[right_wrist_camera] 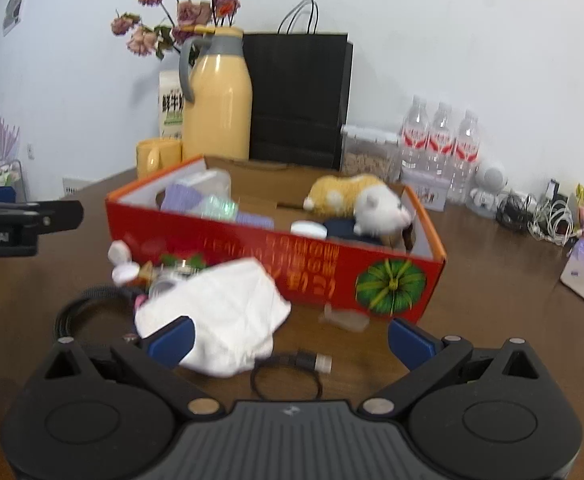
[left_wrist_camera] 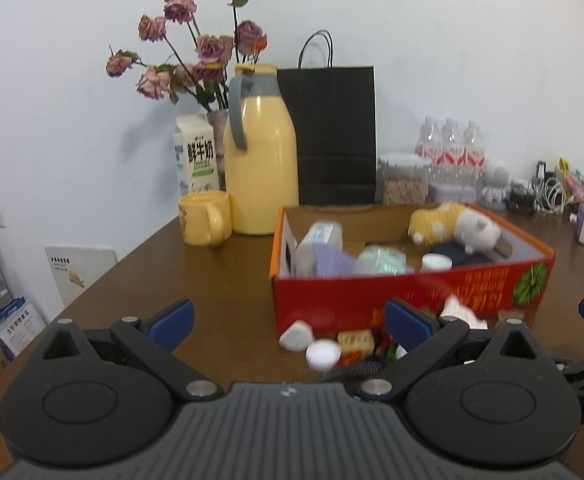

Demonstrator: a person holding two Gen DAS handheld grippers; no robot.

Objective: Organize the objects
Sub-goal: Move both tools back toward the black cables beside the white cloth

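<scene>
Both claws wide, empty: left claw [left_wrist_camera: 288, 318] and right claw [right_wrist_camera: 290, 338] low at the surface's near edge; box [right_wrist_camera: 392, 276] mid-surface, half filled; cloth [right_wrist_camera: 220, 312] loose before it, likely next in.

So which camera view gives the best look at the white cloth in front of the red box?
The right wrist view: the white cloth lies crumpled in full sight before the red box. In the left wrist view only a small white piece shows behind a finger of the left tongs.
</scene>
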